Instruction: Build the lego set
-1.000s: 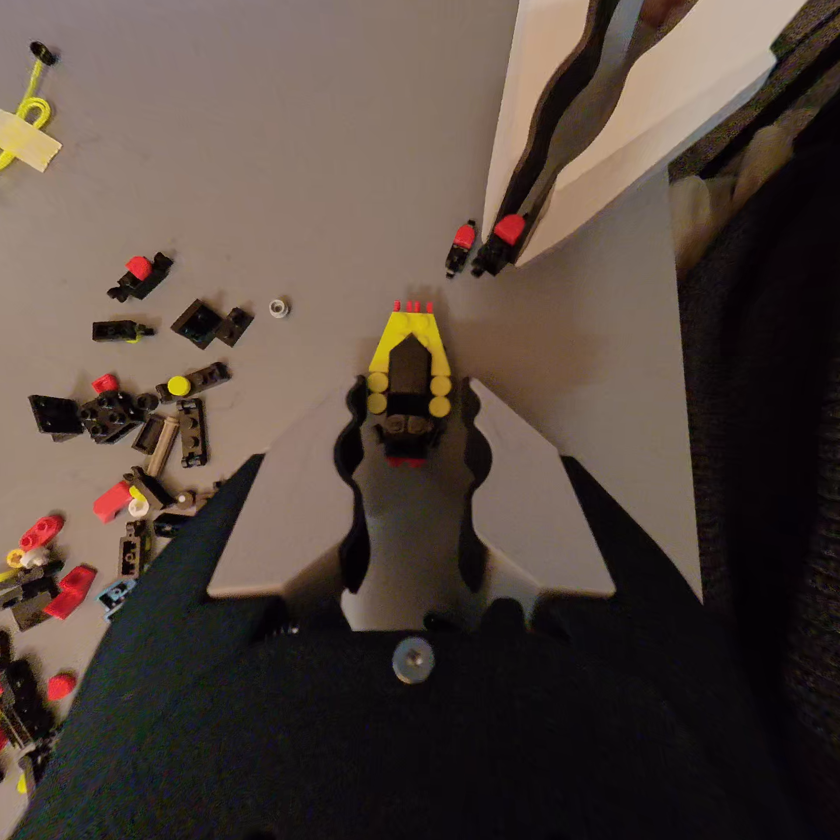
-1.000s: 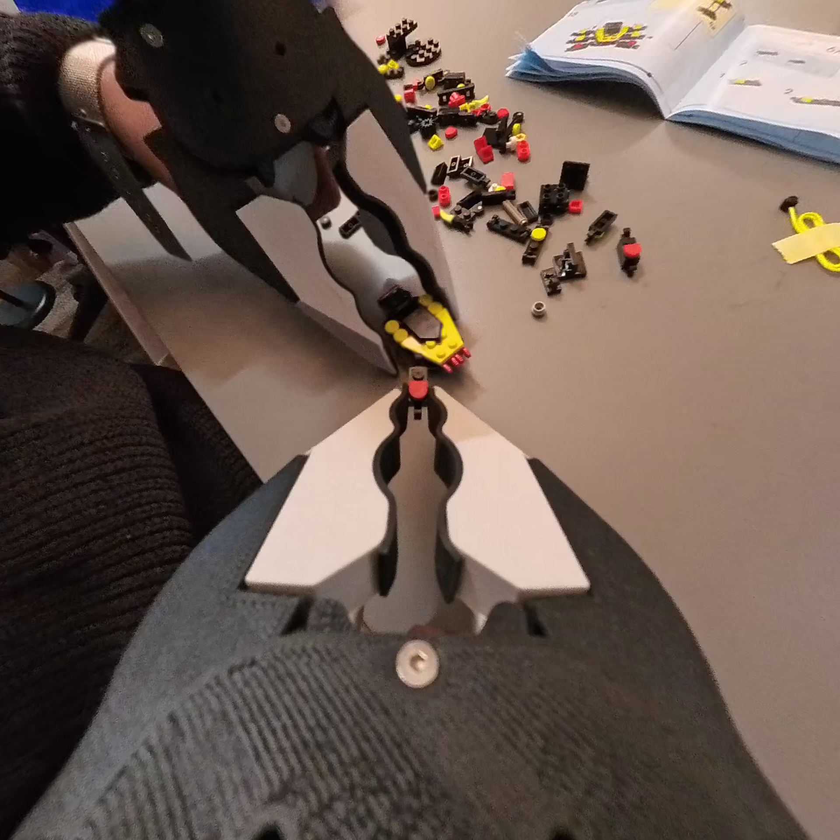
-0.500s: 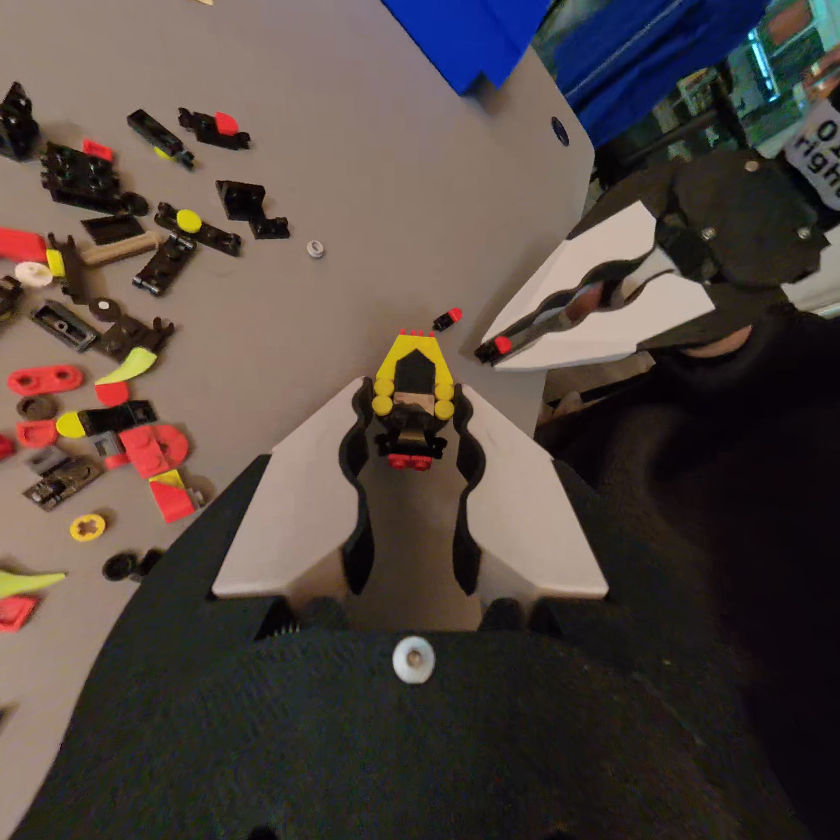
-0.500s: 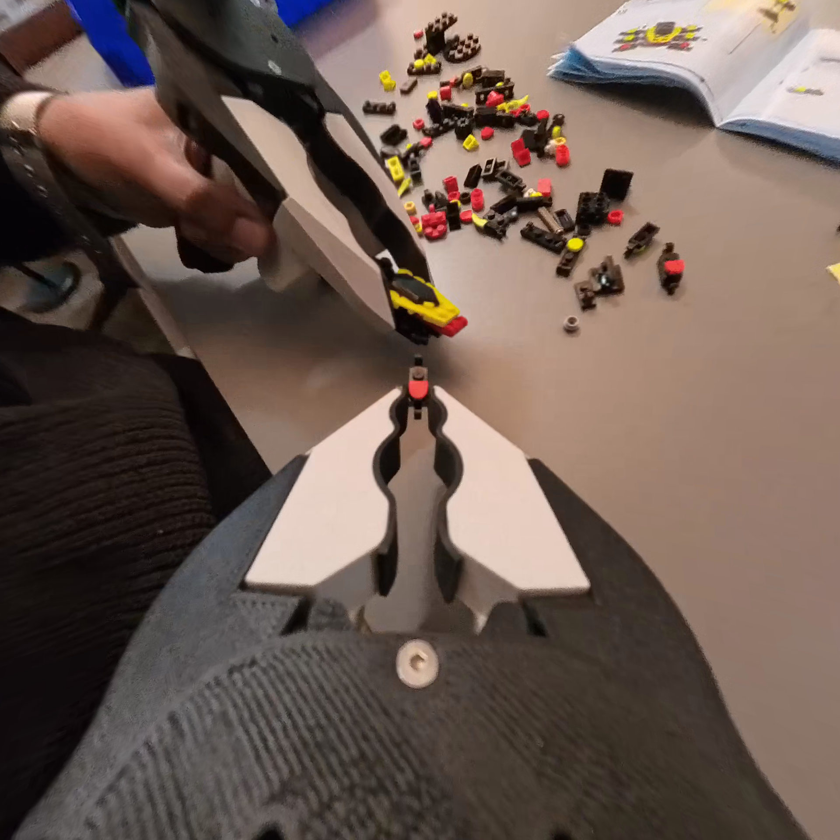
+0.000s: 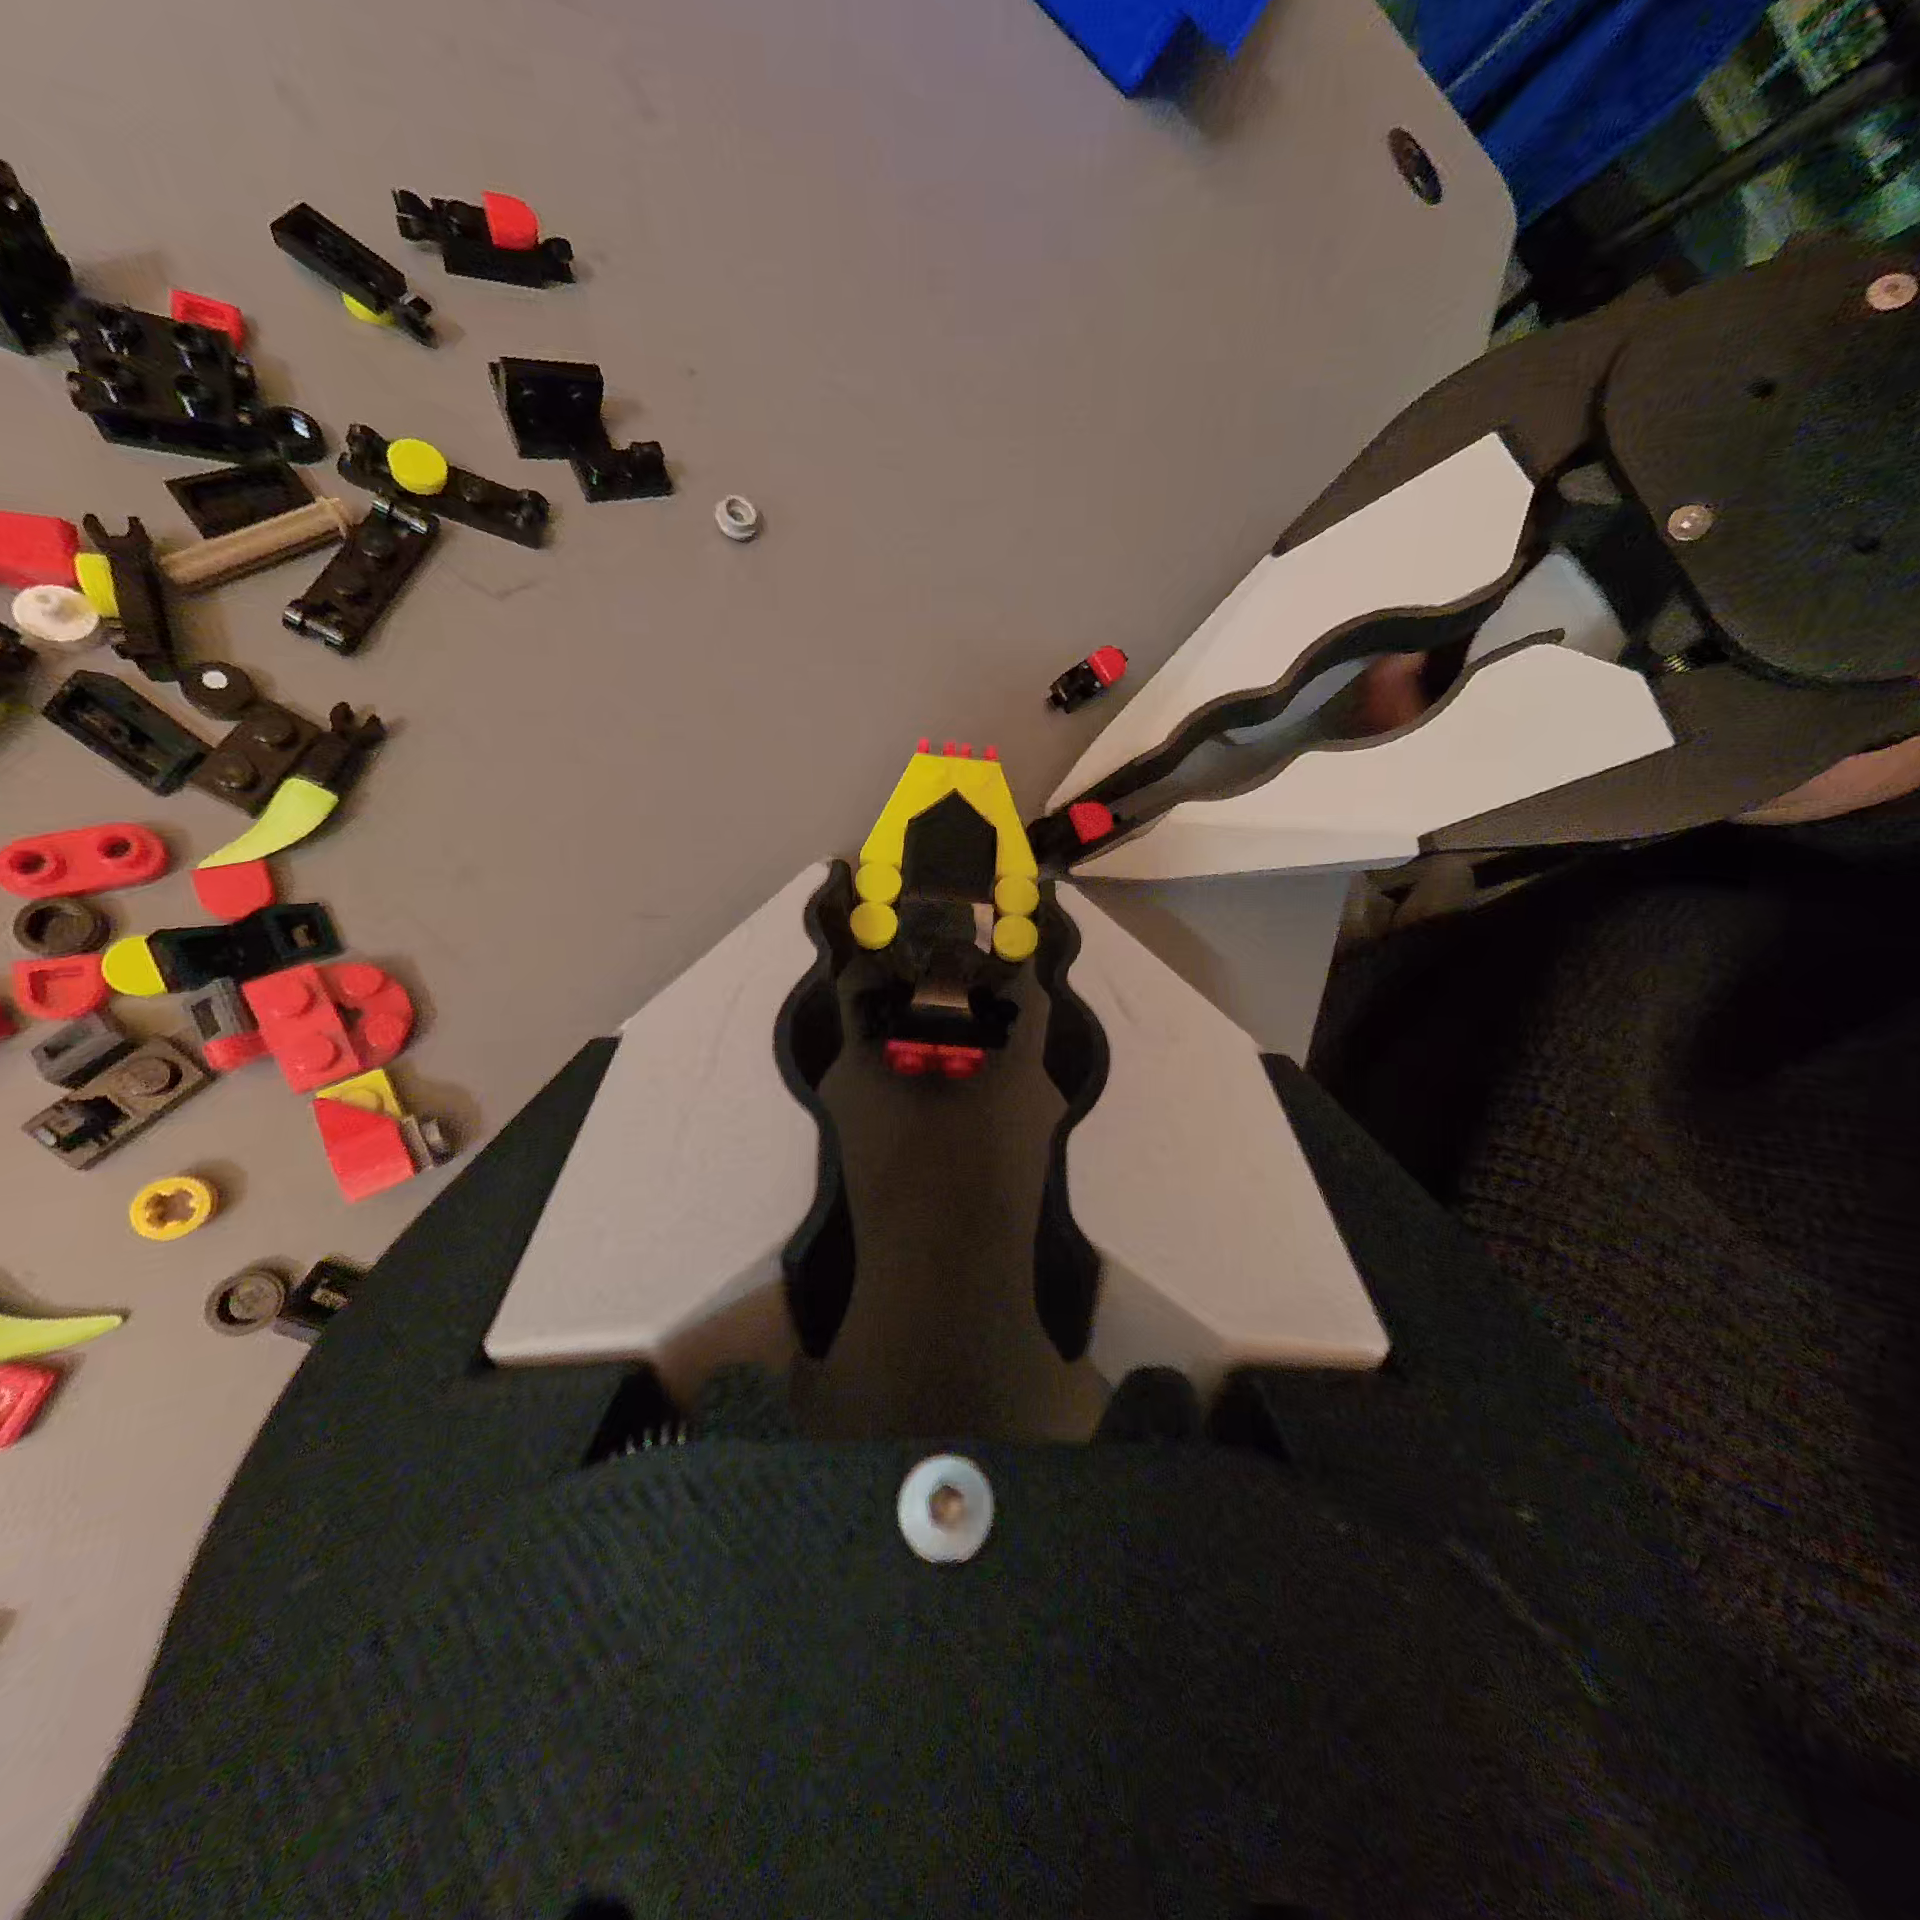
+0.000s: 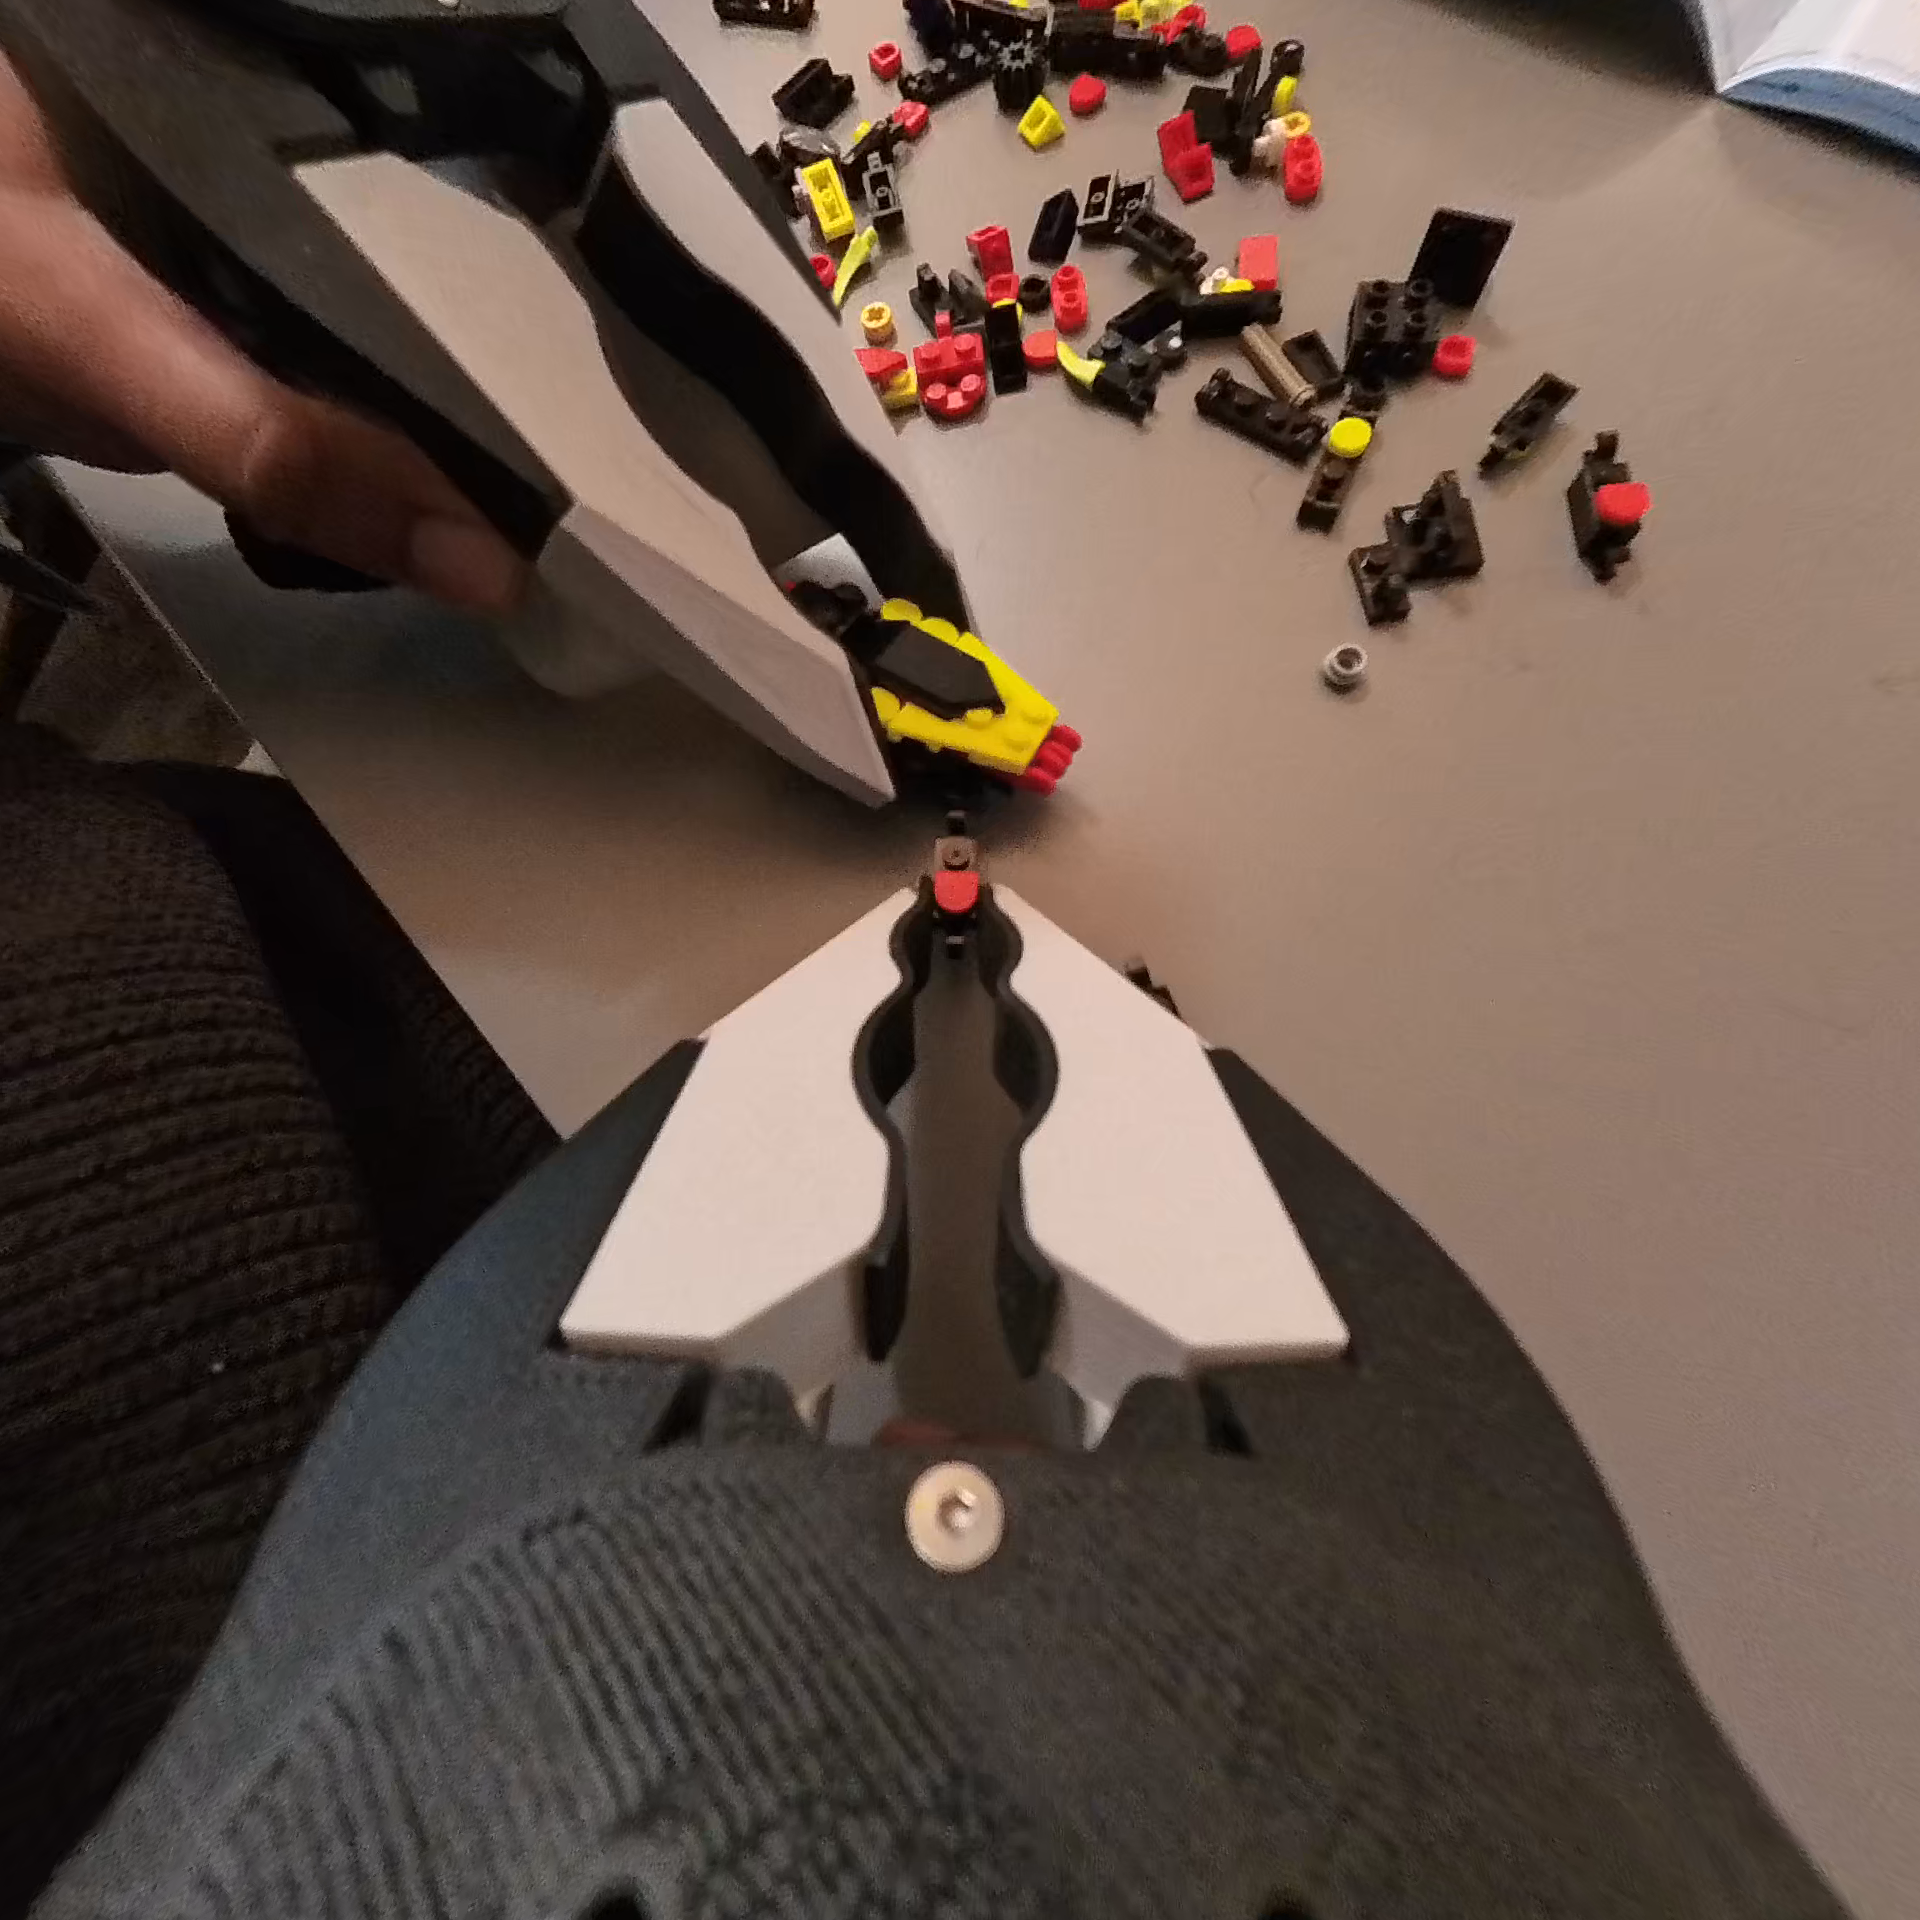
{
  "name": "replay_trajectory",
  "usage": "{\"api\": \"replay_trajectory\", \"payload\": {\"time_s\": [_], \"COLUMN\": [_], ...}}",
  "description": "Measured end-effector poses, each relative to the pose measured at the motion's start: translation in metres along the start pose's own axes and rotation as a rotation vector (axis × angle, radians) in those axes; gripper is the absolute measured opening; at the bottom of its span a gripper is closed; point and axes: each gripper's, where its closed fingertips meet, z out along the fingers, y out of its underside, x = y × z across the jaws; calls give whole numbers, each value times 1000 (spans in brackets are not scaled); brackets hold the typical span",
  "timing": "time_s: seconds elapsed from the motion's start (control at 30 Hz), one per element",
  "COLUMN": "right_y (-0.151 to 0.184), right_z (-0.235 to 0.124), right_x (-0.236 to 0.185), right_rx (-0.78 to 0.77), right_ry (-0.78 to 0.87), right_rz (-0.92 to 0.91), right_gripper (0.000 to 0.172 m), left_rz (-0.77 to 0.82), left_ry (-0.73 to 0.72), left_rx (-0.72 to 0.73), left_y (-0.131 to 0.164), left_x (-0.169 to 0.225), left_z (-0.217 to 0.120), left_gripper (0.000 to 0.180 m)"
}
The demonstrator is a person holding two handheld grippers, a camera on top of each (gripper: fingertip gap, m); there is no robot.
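While the person keeps both tools low over the grey bench (image 5: 935,312), the left claw (image 5: 943,914) is closed partway around a small yellow and black brick model (image 5: 945,852), its pads pressed on the model's rear flanks so that the yellow nose with its red studs sticks out in front. From the right, the right claw (image 6: 956,899) is pinched nearly closed on a tiny black piece with a red cap (image 6: 955,890), and the black tip of that piece is right at the model's side; whether it actually touches there, I cannot tell. A twin of that piece, a second black and red bit (image 5: 1086,677), lies loose on the bench just beyond the two claws. As for progress, the model looks only partly built: a big scatter of loose bricks (image 5: 260,727) in black, red and yellow is spread over the bench off to the left, with a small grey round stud (image 5: 739,516) lying apart from the heap. A hand (image 6: 260,457) grips the left tool, and the corner of an open booklet (image 6: 1818,62) shows at the far edge.
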Motion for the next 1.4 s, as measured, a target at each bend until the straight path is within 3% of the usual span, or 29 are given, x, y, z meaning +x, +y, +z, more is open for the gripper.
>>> {"api": "replay_trajectory", "payload": {"time_s": [0.43, 0.9, 1.4], "right_y": [0, 2, 3], "right_z": [2, 3, 4], "right_x": [3, 3, 2], "right_rx": [-15, -19, -39], "right_ry": [1, -22, -27], "right_rz": [19, -17, -69], "right_gripper": [6, 6, 6], "left_rz": [5, 161, 229], "left_ry": [-3, -93, -117], "left_rx": [-3, -52, -66], "left_y": [1, 5, 7], "left_x": [-2, -2, -2], "left_z": [1, 3, 3], "left_gripper": [33, 33, 33]}}
